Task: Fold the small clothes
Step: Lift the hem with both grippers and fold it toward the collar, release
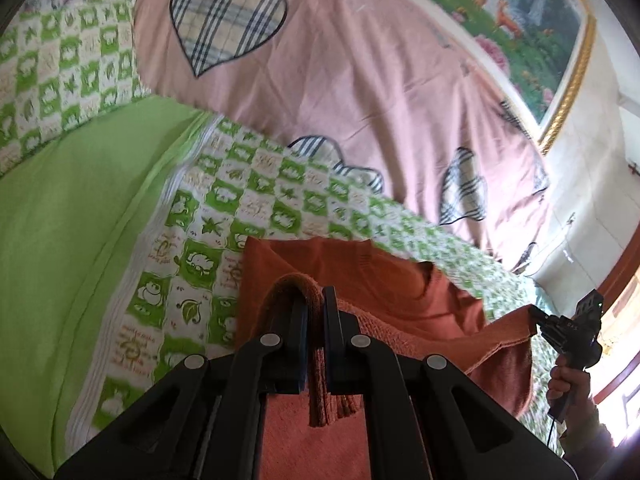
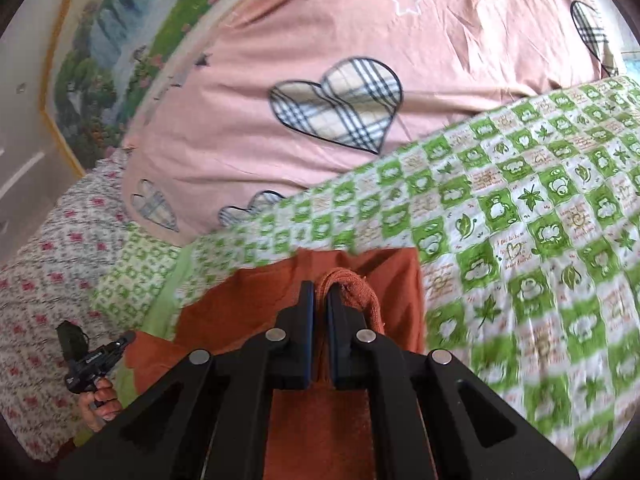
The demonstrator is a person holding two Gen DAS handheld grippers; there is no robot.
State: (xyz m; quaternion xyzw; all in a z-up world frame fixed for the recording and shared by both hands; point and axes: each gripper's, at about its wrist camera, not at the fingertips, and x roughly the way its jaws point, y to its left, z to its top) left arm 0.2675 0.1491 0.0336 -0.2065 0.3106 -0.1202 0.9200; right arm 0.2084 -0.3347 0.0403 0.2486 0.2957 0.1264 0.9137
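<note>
A rust-orange knitted garment (image 1: 400, 304) hangs stretched between my two grippers above the green checked bedspread (image 1: 224, 216). My left gripper (image 1: 316, 300) is shut on a ribbed edge of the garment, which loops over its fingertips. At the right edge of the left wrist view, my right gripper (image 1: 534, 318) holds the other corner, with a hand (image 1: 564, 384) on its handle. In the right wrist view my right gripper (image 2: 320, 294) is shut on the garment's (image 2: 248, 300) ribbed edge, and the left gripper (image 2: 130, 338) pinches the far corner at lower left.
A pink duvet (image 1: 340, 80) with plaid hearts lies across the bed beyond the bedspread. A plain green sheet (image 1: 72, 216) lies to the left. A framed landscape picture (image 1: 532, 28) hangs on the wall behind. A floral sheet (image 2: 52, 264) covers the bed's edge.
</note>
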